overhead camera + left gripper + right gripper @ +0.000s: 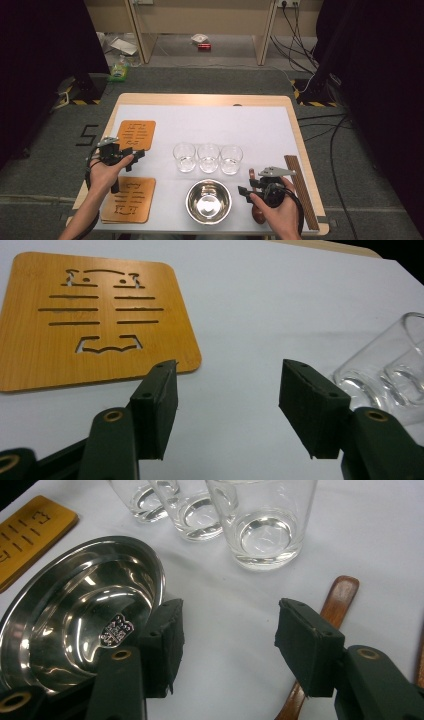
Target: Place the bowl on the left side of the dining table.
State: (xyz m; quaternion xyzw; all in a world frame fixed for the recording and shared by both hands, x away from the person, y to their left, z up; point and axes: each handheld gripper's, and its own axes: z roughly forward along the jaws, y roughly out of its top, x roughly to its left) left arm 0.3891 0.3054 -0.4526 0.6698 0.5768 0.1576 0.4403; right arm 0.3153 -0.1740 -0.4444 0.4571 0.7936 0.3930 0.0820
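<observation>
My left gripper (134, 159) hovers open over the white mat, between two bamboo coasters, with nothing in its jaws. In the left gripper view the left gripper (230, 367) points past the near corner of the upper coaster (90, 315), and a clear glass (385, 375) stands to its right. My right gripper (245, 194) is open and empty beside the steel bowl (190, 200). In the right gripper view the right gripper (231, 605) hangs over bare mat, with the bowl (75, 620) to the left and a wooden spoon handle (340, 597) to the right.
Three empty glasses (208, 157) stand in a row at the table's middle, behind the bowl. The upper coaster (136, 134) and lower coaster (129, 199) lie at the left. A ribbed wooden strip (301, 190) runs along the right edge. The floor behind holds cables and clutter.
</observation>
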